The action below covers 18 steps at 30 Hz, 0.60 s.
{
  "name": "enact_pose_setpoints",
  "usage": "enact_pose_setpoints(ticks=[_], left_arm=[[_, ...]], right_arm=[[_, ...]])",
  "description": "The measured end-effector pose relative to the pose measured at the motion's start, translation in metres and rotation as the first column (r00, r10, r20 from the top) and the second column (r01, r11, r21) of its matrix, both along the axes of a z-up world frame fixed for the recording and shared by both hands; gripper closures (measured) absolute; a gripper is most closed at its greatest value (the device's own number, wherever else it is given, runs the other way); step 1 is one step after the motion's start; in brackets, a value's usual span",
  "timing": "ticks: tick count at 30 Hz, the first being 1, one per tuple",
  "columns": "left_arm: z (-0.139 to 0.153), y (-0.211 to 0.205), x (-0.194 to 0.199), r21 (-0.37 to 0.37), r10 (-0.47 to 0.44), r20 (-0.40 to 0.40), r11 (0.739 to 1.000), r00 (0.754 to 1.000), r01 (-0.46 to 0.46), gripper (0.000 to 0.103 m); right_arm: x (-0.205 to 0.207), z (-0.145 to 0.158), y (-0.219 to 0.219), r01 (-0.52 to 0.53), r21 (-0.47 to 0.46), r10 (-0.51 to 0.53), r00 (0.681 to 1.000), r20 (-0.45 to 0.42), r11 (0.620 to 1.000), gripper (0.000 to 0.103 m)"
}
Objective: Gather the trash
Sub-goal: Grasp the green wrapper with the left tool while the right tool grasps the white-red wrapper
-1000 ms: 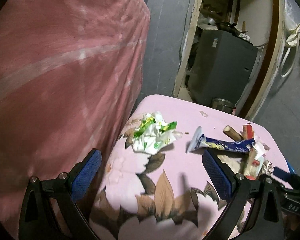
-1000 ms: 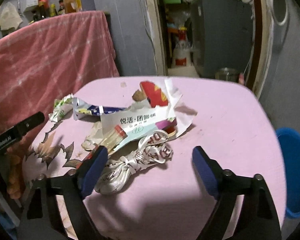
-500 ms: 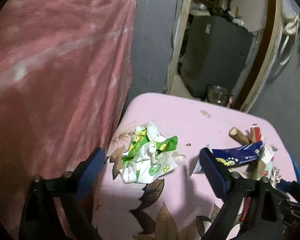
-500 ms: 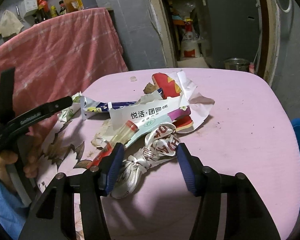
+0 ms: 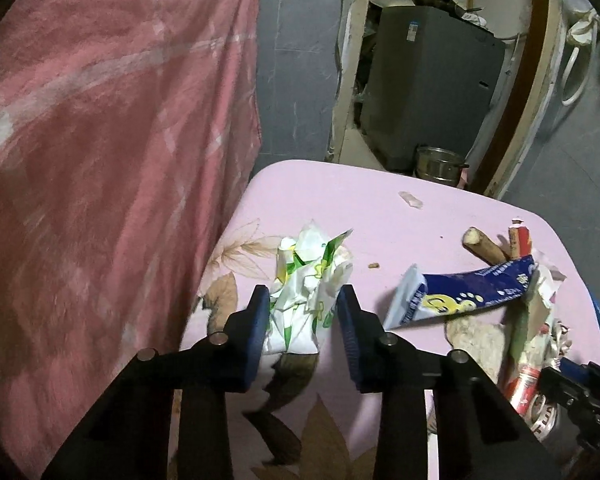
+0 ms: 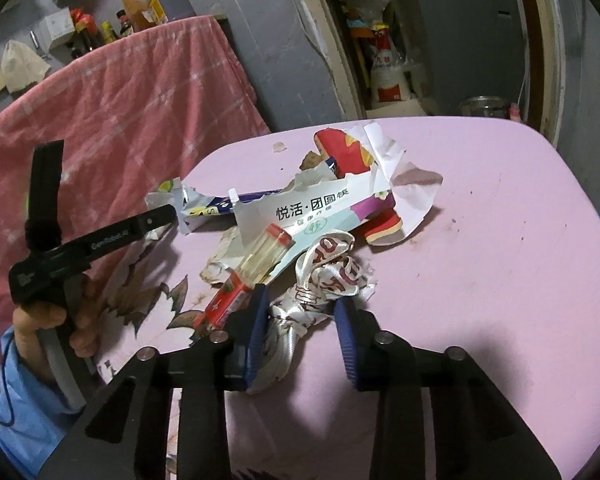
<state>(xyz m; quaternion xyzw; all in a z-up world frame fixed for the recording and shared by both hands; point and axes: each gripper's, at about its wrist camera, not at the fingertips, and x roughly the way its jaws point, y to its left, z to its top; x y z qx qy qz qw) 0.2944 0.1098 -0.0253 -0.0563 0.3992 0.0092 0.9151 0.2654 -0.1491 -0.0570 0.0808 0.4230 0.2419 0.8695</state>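
- Since the earlier frames, both sets of jaws have been closing: the left gripper (image 5: 303, 316) has been brought forward over the crumpled green-and-white plastic wrapper (image 5: 306, 280), and the right gripper (image 6: 300, 320) has been narrowed around the knotted white satin ribbon with red lettering (image 6: 320, 280).
- The green-and-white wrapper is seen squeezed between the left jaws, its bulk standing up and away from the pads, at the near left part of the pink flower-printed tablecloth (image 5: 340, 208).
- The ribbon is held between the right jaws with its left pad against the fabric; whether the right pad presses it cannot be told, as a small gap seems to show there.
- The ribbon's long axis runs from the jaws up and to the right, toward the torn white paper packet with printed characters (image 6: 312, 212).
- A lift straight up is judged to be the coming move for each; the ribbon's far end lies under the packet's edge and may drag it.
- Further out, a blue foil wrapper (image 5: 464, 292) and a brown stub (image 5: 484, 246) are left lying between the two grippers, nearer the right one.
- A pink checked blanket (image 5: 112, 140) is draped beside the table.
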Motion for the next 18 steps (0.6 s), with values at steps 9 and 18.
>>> enact_pose_setpoints(ticks=[9, 18], left_arm=[[0.002, -0.031, -0.038, -0.021, -0.035, 0.009, 0.999, 0.999, 0.035, 0.078], [0.009, -0.056, -0.081, -0.038, -0.025, 0.042, 0.999, 0.999, 0.027, 0.083]], right_arm=[[-0.015, 0.001, -0.008, -0.016, 0.05, 0.016, 1.0, -0.003, 0.999, 0.083], [-0.036, 0.009, -0.013, -0.023, 0.068, 0.02, 0.999, 0.048, 0.997, 0.088]])
